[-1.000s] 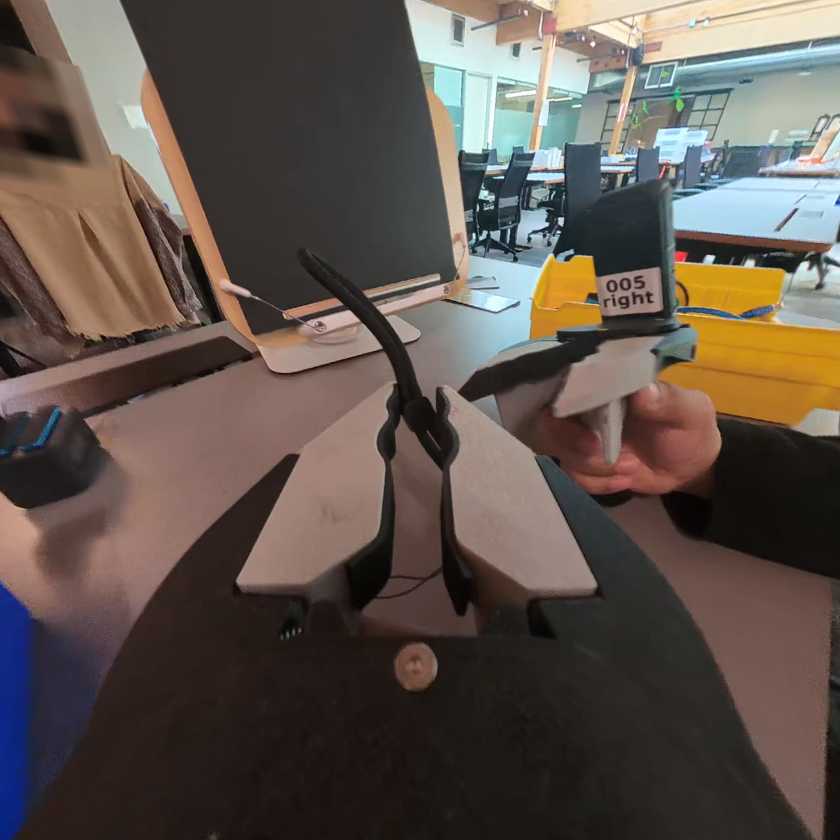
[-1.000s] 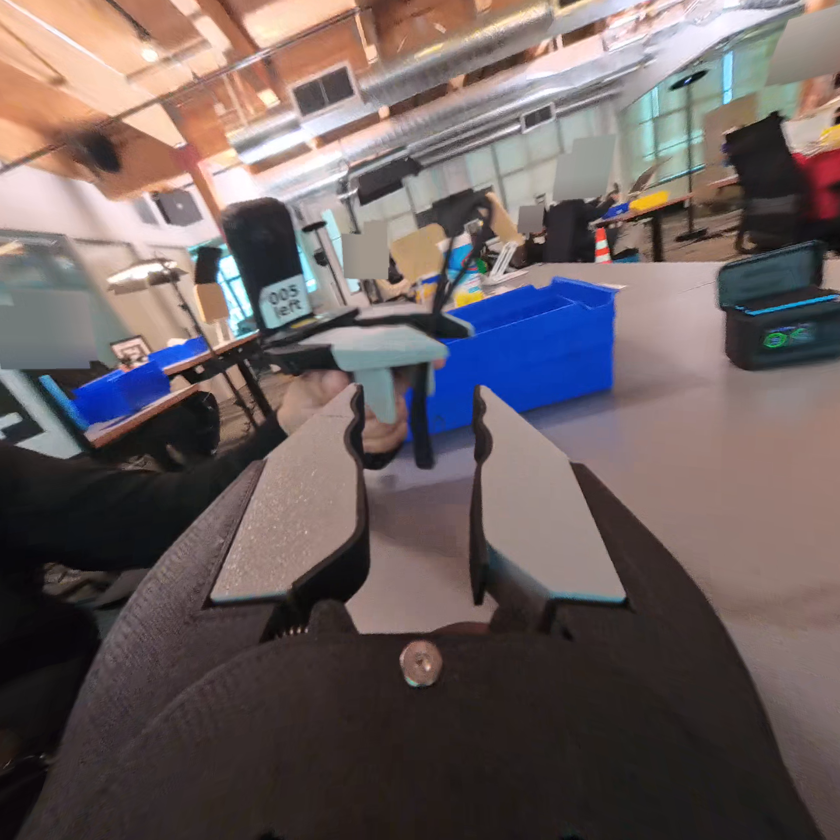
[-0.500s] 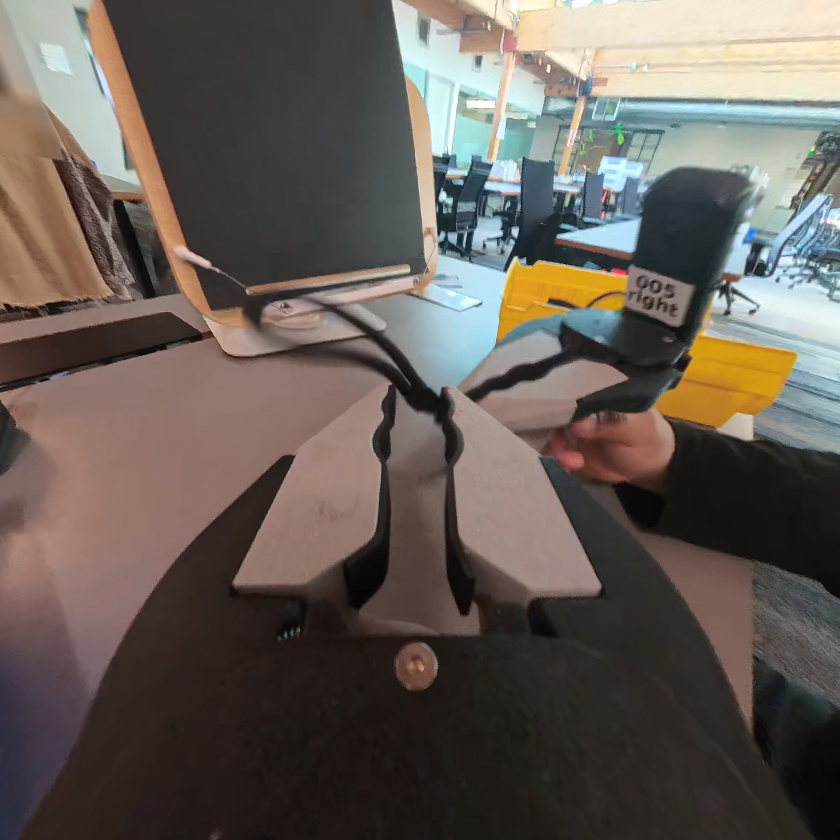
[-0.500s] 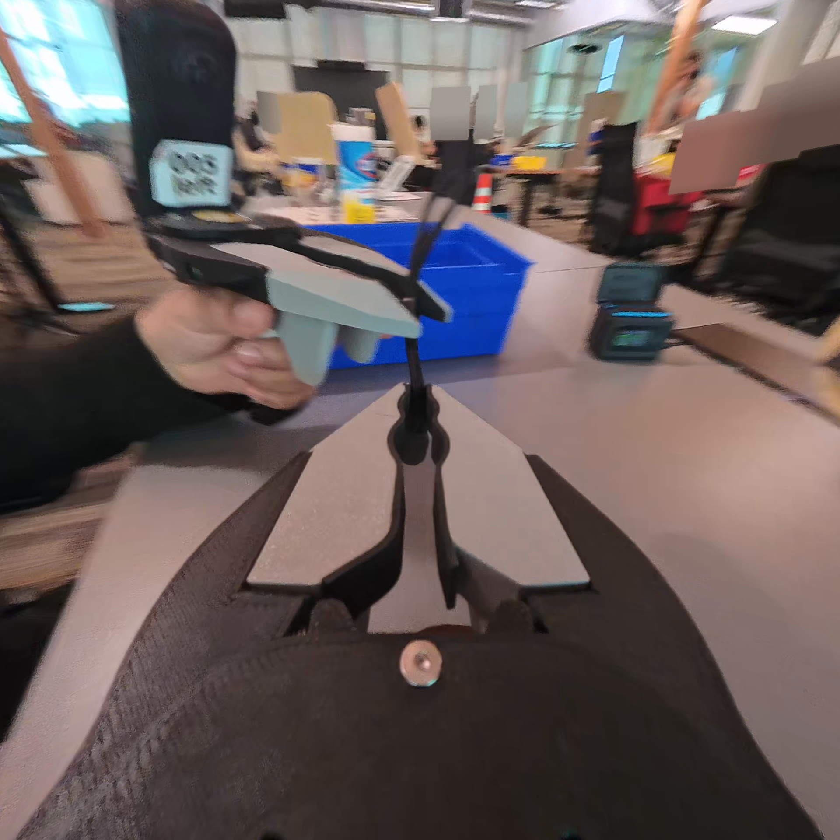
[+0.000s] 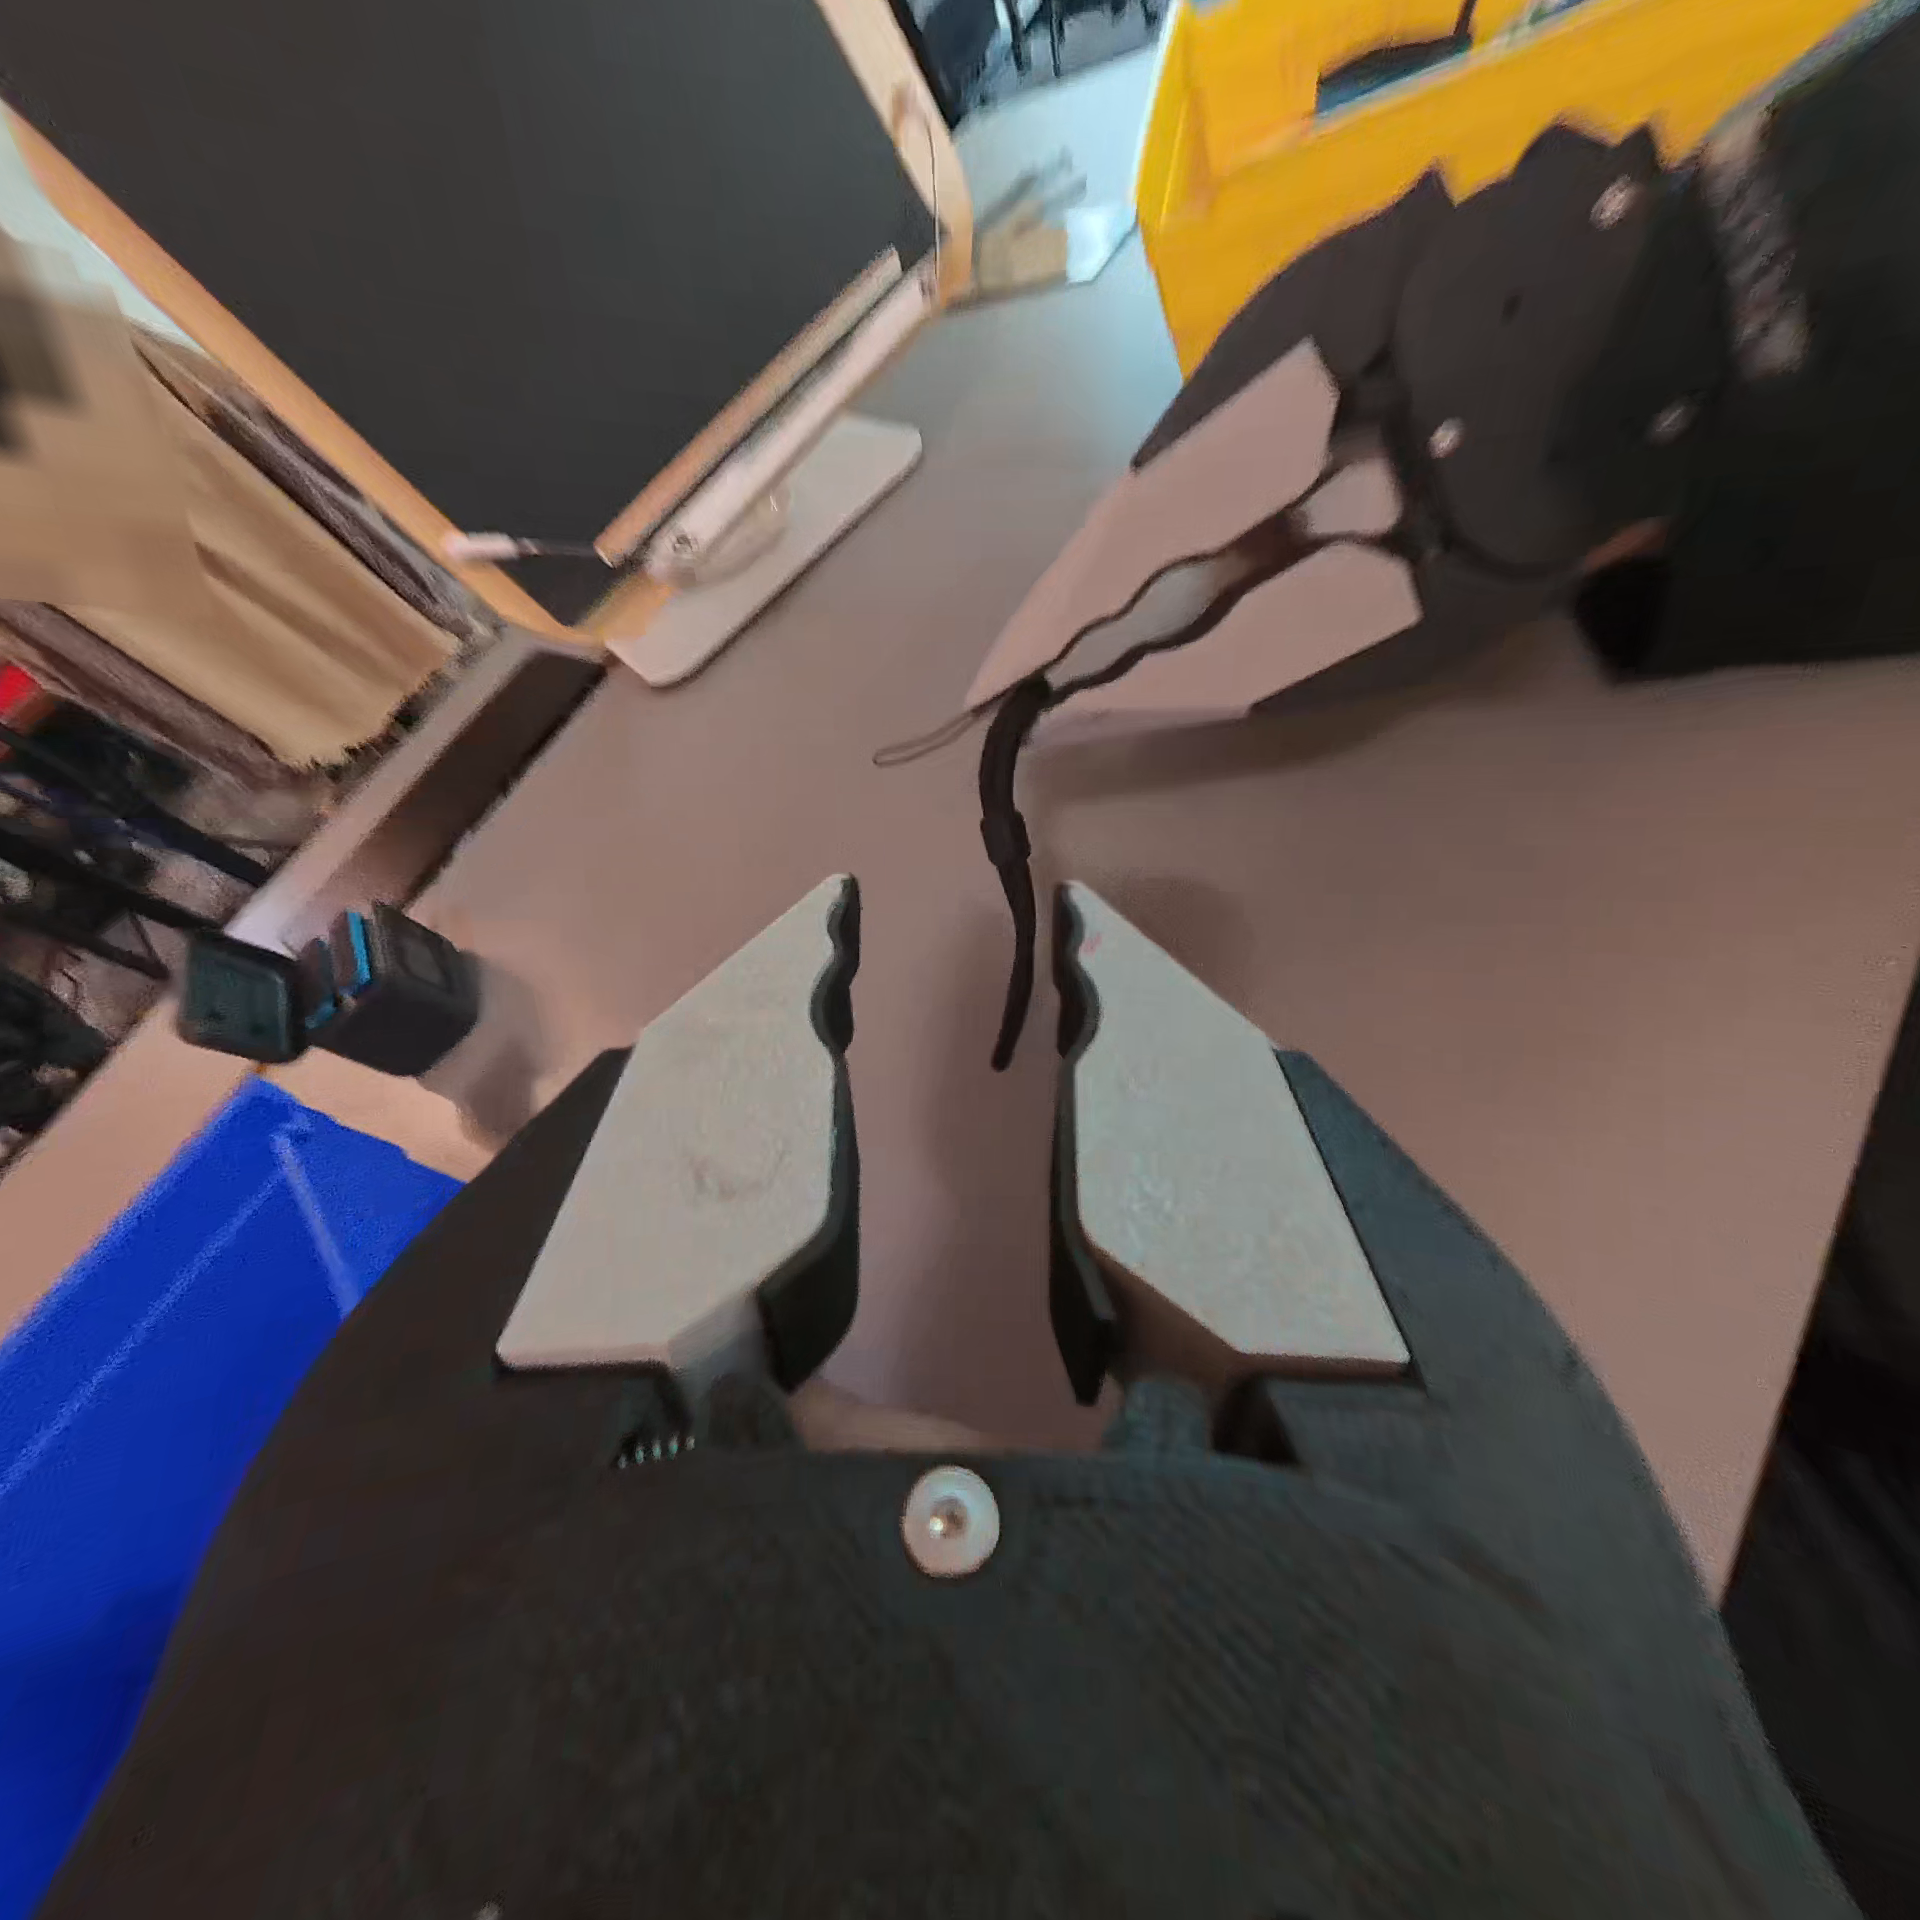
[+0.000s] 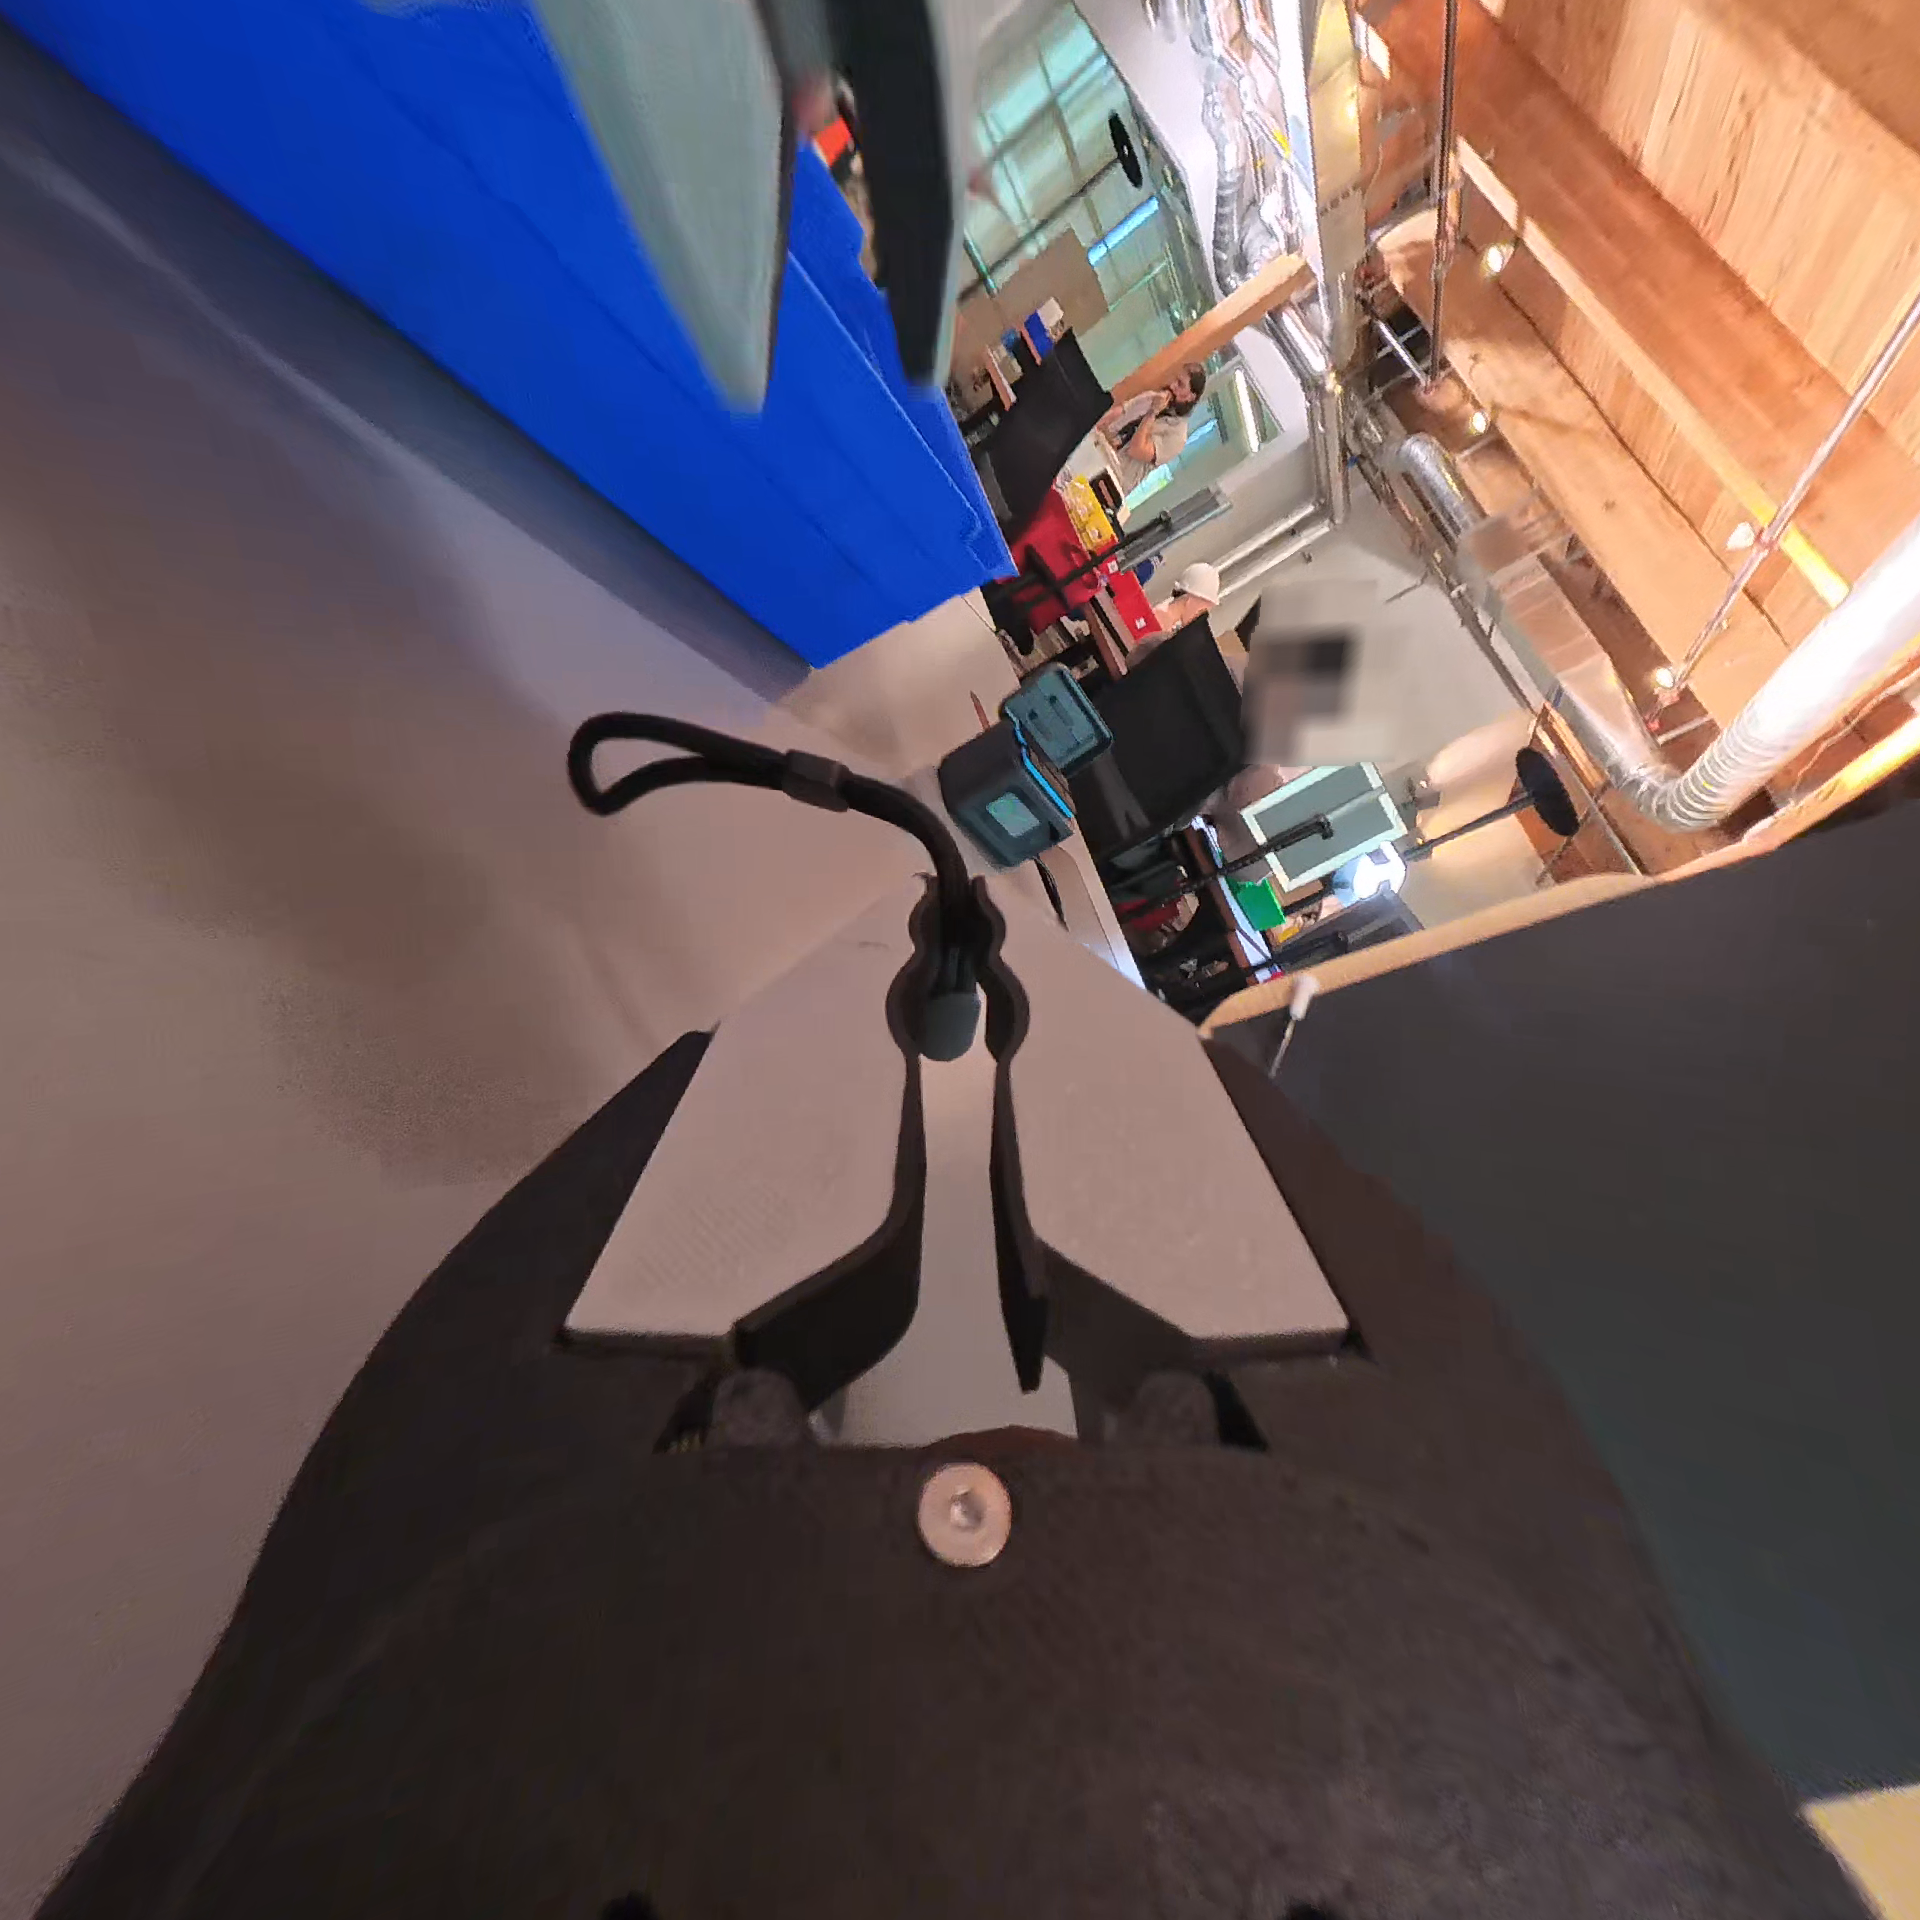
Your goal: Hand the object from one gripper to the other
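The object is a black cord strap with a loop end and a small slider [image 6: 810, 777]. My right gripper [image 6: 954, 935] is shut on its capped end, and the loop curls out to the left above the table. In the left wrist view the strap [image 5: 1006, 831] hangs from the right gripper's tips [image 5: 1023, 691] and dangles between my left gripper's fingers without touching them. My left gripper [image 5: 956, 904] is open and empty. The left gripper's fingers [image 6: 727, 208] show blurred at the top of the right wrist view.
A blue bin [image 5: 156, 1351] is at the lower left, also in the right wrist view [image 6: 520, 260]. A small black case [image 5: 332, 987] sits near the table edge. A black board on a stand [image 5: 468, 260] and a yellow bin [image 5: 1351, 94] stand behind. The grey table [image 5: 1455, 987] lies under both grippers. My hands' fingertips stand some 7 centimetres from each other.
My left gripper has opened and let go of the strap. My right gripper, which shut on it half a second ago, now holds it alone and has rolled sideways.
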Tool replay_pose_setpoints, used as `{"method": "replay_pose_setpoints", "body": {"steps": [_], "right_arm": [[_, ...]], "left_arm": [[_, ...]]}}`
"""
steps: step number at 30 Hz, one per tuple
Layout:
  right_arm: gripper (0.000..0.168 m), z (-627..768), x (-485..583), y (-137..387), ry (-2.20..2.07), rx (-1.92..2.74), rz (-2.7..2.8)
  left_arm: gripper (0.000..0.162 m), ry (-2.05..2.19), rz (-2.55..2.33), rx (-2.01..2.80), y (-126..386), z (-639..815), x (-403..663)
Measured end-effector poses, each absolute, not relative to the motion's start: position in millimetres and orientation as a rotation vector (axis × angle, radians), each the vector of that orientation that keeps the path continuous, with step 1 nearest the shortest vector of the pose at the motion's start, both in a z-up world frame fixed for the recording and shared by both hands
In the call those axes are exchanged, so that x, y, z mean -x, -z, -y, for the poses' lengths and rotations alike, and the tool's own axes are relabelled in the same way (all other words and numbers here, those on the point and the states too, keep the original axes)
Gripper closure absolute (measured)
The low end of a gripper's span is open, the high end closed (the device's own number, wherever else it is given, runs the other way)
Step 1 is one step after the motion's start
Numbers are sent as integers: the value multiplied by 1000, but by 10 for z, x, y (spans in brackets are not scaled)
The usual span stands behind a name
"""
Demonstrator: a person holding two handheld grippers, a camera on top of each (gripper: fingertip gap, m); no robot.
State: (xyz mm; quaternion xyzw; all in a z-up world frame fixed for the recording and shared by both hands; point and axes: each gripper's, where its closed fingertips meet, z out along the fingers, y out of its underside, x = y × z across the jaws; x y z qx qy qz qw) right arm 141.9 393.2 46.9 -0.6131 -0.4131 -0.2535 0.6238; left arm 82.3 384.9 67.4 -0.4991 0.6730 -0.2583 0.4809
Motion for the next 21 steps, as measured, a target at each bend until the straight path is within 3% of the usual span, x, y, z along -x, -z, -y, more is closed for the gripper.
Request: {"method": "replay_pose_setpoints", "body": {"steps": [6, 8, 10, 13, 16, 21], "right_arm": [[166, -3829, -1224, -542, 521, 1329, 993], [166, -3804, -1134, -514, 476, 1321, 1024], [166, -3799, -1064, -503, 430, 1322, 1025], [163, -3823, -1067, -486, 342, 1372, 982], [150, -3866, -1169, -443, 250, 1464, 915], [132, -3836, -1320, -644, -107, 1523, 686]], "left_arm": [[125, 1012, -1721, 1388, -350, -3674, -991], [133, 1147, -1708, 1393, -378, -3607, -1029], [154, 1181, -1704, 1413, -356, -3595, -1071], [155, 1109, -1767, 1447, -182, -3595, -1120], [156, 896, -1746, 1365, -115, -3760, -1200], [157, 769, -1469, 1096, -493, -3982, -1329]]}}
